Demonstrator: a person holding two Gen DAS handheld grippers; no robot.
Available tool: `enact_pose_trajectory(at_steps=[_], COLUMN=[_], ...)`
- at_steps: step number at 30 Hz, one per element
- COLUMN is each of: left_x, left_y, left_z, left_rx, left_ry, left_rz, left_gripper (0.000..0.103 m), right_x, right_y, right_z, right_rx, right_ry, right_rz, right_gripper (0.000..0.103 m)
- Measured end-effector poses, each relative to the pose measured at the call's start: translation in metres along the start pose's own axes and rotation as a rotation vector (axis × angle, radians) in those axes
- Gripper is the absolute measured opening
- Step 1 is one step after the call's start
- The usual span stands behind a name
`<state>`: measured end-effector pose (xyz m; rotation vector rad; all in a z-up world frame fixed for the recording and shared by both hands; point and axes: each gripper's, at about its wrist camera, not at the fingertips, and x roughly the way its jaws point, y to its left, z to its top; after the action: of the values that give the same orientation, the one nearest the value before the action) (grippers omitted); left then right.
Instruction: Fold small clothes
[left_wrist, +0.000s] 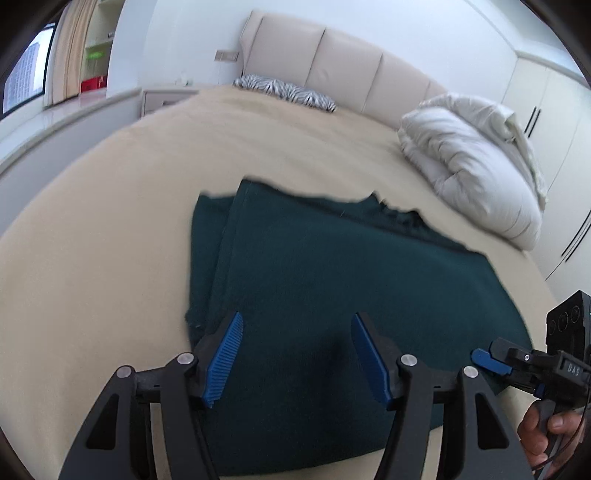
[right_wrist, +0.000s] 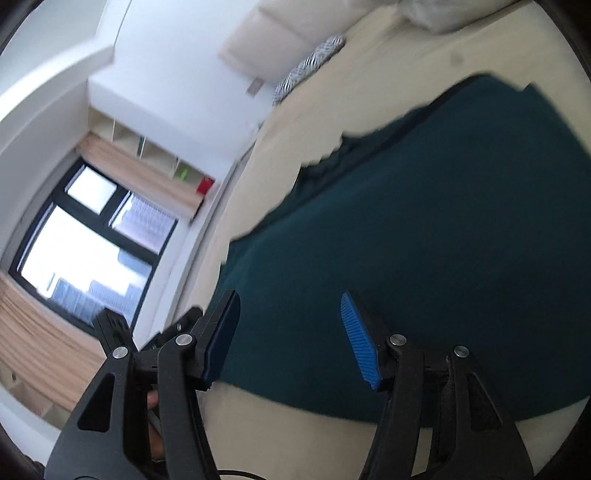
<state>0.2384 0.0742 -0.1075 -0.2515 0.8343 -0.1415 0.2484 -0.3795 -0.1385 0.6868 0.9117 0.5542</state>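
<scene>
White duvet (left_wrist: 476, 162); zebra pillow (left_wrist: 284, 90); beige headboard (left_wrist: 347, 62).

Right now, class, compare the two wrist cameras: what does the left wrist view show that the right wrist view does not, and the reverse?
Only the left wrist view shows the rumpled white duvet, the tall white wardrobe doors and the open right claw.

Only the right wrist view shows the dark-framed window whole, with the open right claw up close.

Both show the dark green folded garment, the beige bedspread and the zebra-striped pillow.

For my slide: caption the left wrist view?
Open left hand-held gripper over a folded green garment on the bed.
</scene>
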Motion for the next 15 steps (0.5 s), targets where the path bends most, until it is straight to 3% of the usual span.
enact_pose_trajectory(at_steps=[1,3,5,11,15], left_x=[0.002,0.000,0.000,0.002,0.003], left_y=[0.007,0.013,0.010,0.010,0.010], left_z=[-0.003,-0.005,-0.009,-0.015,-0.016], left_rx=[-0.013,-0.014,0.025,0.035,0.042], left_ry=[0.001,-0.003,0.008,0.001,-0.001], left_rz=[-0.013,-0.031,-0.024,-0.021,-0.019], left_gripper=[0.054,0.052,0.052,0.053,0.054], right_x=[0.015,0.016,-0.003,-0.092,-0.135], right_y=[-0.002,-0.012,-0.040,-0.109,-0.113], right_z=[-0.005,-0.010,-0.003,0.007,0.007], right_rx=[0.000,0.014,0.108,0.300,0.314], right_ry=[0.034,-0.012,-0.055,-0.289,-0.366], right_rz=[-0.031,-0.015,0.003,-0.064,-0.217], right_gripper=[0.055,0.046,0.033,0.031,0.034])
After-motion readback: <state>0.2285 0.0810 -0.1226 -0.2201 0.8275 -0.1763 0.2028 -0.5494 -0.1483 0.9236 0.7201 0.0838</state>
